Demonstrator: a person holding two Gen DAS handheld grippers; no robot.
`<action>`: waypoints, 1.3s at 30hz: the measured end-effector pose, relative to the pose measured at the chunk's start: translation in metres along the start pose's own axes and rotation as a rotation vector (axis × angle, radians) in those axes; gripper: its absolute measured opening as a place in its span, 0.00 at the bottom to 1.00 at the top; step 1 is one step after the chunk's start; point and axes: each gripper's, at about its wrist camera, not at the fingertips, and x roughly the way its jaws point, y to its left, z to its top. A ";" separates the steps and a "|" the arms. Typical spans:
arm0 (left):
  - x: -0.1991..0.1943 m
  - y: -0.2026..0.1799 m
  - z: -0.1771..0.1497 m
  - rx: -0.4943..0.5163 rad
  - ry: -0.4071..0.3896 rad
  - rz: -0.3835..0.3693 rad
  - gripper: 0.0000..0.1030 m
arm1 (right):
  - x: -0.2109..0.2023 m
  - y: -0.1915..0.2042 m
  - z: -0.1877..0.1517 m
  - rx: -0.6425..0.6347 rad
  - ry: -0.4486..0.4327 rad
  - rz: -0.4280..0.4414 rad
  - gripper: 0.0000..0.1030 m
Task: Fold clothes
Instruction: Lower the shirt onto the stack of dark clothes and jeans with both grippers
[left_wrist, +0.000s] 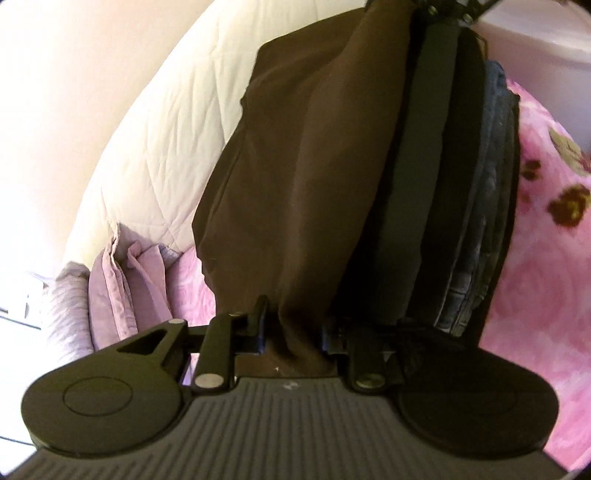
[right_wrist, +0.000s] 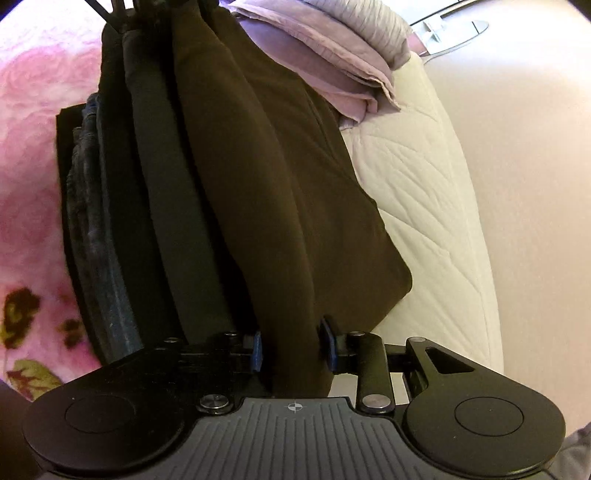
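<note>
A dark brown garment (left_wrist: 291, 177) is stretched between my two grippers, and it also fills the middle of the right wrist view (right_wrist: 295, 192). My left gripper (left_wrist: 293, 328) is shut on one end of it. My right gripper (right_wrist: 293, 347) is shut on the other end. Beside the brown cloth stands a stack of folded dark clothes (left_wrist: 461, 206), black and blue-grey, which also shows in the right wrist view (right_wrist: 122, 206). The far gripper shows only as dark parts at the top edge of each view.
A pink flowered blanket (left_wrist: 546, 258) lies under the stack and also shows in the right wrist view (right_wrist: 33, 166). A cream quilted cover (left_wrist: 166, 129) and lilac pillows (left_wrist: 122, 288) lie on the other side, seen too in the right wrist view (right_wrist: 424, 192).
</note>
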 end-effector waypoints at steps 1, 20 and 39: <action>0.000 0.000 -0.003 0.004 -0.001 0.001 0.12 | -0.001 -0.001 -0.001 0.017 0.007 0.016 0.24; -0.023 0.005 -0.054 -0.170 0.072 0.005 0.20 | -0.047 0.018 -0.038 0.071 0.030 0.012 0.16; -0.092 0.039 -0.065 -0.895 0.151 -0.169 0.36 | -0.088 -0.022 -0.036 0.862 0.185 0.218 0.41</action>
